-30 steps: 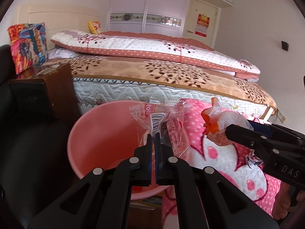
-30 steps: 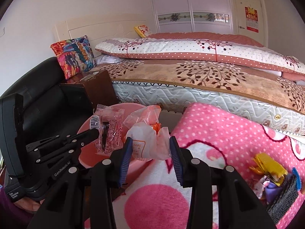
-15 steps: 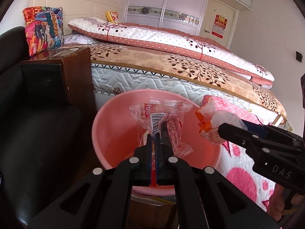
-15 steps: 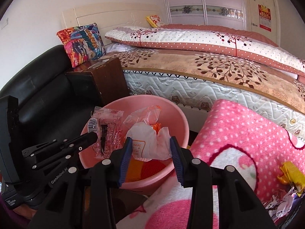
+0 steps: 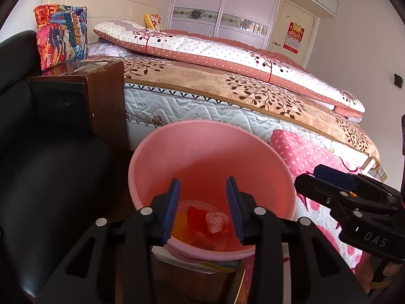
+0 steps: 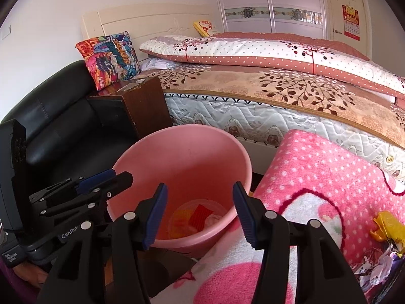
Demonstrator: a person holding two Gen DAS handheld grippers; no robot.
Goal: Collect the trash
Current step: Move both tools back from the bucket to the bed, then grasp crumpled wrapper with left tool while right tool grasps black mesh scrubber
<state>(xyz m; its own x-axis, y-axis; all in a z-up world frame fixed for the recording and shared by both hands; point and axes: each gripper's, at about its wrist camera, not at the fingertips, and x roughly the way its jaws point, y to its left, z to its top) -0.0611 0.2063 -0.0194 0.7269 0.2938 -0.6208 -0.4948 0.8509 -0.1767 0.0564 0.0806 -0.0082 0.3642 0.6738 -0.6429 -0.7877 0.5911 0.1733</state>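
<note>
A pink plastic bucket (image 5: 210, 152) stands beside the bed and also shows in the right wrist view (image 6: 182, 157). Dropped wrappers and trash (image 5: 207, 219) lie at its bottom, also seen in the right wrist view (image 6: 200, 215). My left gripper (image 5: 203, 209) is open and empty above the bucket's near rim. My right gripper (image 6: 200, 214) is open and empty over the bucket too. More trash, a yellow wrapper (image 6: 387, 228) and torn scraps (image 6: 377, 266), lies on the pink blanket at the right.
A pink dotted blanket (image 6: 329, 177) lies right of the bucket. A black leather chair (image 5: 38, 164) and a dark wooden nightstand (image 5: 83, 96) stand to the left. The bed (image 5: 227, 93) runs behind the bucket.
Both grippers opened over the bucket. The clear snack wrapper left my left gripper and the white-orange bag left my right gripper; both are out of the jaws now.
</note>
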